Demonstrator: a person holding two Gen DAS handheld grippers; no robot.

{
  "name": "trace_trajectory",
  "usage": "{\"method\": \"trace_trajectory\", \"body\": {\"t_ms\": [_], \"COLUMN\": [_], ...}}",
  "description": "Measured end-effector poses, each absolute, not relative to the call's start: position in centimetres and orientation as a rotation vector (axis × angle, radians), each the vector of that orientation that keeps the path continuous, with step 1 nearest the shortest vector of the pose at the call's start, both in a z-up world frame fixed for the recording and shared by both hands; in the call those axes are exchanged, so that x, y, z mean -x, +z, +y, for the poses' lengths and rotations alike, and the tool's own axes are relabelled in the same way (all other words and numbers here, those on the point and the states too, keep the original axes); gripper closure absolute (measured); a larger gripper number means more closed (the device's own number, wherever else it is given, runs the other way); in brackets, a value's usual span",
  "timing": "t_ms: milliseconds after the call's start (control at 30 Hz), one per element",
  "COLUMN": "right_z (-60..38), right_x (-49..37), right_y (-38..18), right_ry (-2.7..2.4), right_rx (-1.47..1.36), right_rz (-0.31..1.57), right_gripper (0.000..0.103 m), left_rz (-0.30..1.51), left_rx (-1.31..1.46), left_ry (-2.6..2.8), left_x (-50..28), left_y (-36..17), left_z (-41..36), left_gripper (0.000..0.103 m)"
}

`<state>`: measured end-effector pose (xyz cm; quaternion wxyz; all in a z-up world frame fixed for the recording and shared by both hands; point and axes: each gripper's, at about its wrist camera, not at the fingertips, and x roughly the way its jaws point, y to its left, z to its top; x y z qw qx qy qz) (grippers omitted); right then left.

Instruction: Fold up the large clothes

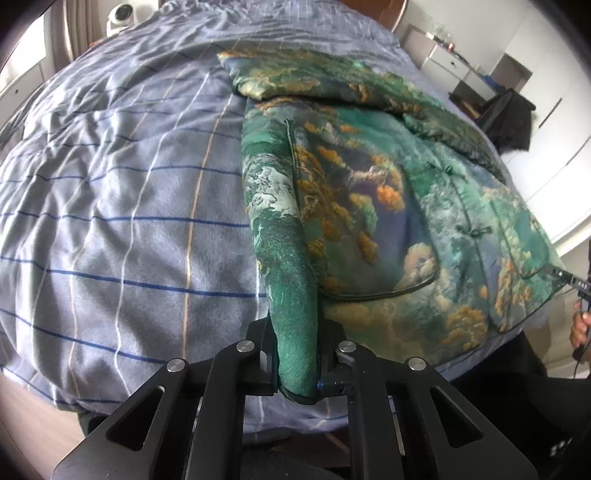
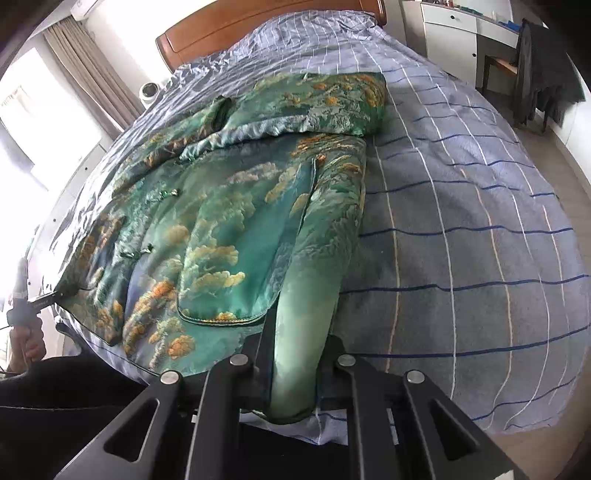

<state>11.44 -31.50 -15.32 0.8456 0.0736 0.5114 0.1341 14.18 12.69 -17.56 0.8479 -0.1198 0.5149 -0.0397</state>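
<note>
A green satin jacket printed with orange and white clouds lies front up on the bed, with knot buttons down its middle. One sleeve is folded across its top. My left gripper is shut on the jacket's near hem corner, and a ridge of green cloth runs up from its jaws. In the right wrist view the same jacket fills the left half. My right gripper is shut on the opposite hem corner. Each gripper also shows small at the other view's edge, the right gripper and the left gripper.
A blue-grey checked duvet covers the bed, whose near edge lies just under both grippers. A wooden headboard stands at the far end. A white cabinet and a chair draped with dark clothes stand at the right. A person's hand holds the left gripper.
</note>
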Motion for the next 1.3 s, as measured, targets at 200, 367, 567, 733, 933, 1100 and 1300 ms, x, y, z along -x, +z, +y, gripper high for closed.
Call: {"method": "trace_trajectory", "body": {"t_ms": [200,367,567,733,933,1100,1300], "right_z": [-31.8,-32.3,-32.8,-33.5,-35.0,-35.5,-35.6], "right_x": [-10.5,-9.6,-6.9,-6.2,-13.5,-23.8,-31.9], "right_y": [-14.0,-14.0,-14.0,-11.6,-7.3,-6.4,-10.5], "right_ry": [0.296,0.308,0.364,0.442,0.494,0.457,0.312], "right_rx": [-0.197,-0.219,-0.258,-0.326,-0.457,-0.561,-0.667], "right_rz": [1.05,1.067,1.152,1.147,0.983,0.883,0.915], "right_gripper": [0.089,0.089,0.09,0.09,0.09,0.09,0.087], "left_rz": [1.062,1.085,1.146,1.144,1.008,0.946,1.02], "left_rx": [0.278,0.262,0.244,0.277,0.453,0.436,0.359], "left_ry": [-0.098,-0.109,-0.139,-0.19,-0.224,-0.132,-0.008], "left_x": [-13.4,-12.7,-8.7,-8.4,-16.4,-25.1,-33.6], "left_y": [-15.9,-15.7,-15.2,-12.9,-7.4,-6.0,-9.7], "left_z": [13.1,13.3,14.3,15.2,18.3,18.6,17.4], "left_gripper": [0.093,0.093,0.093,0.093,0.093,0.093,0.08]}}
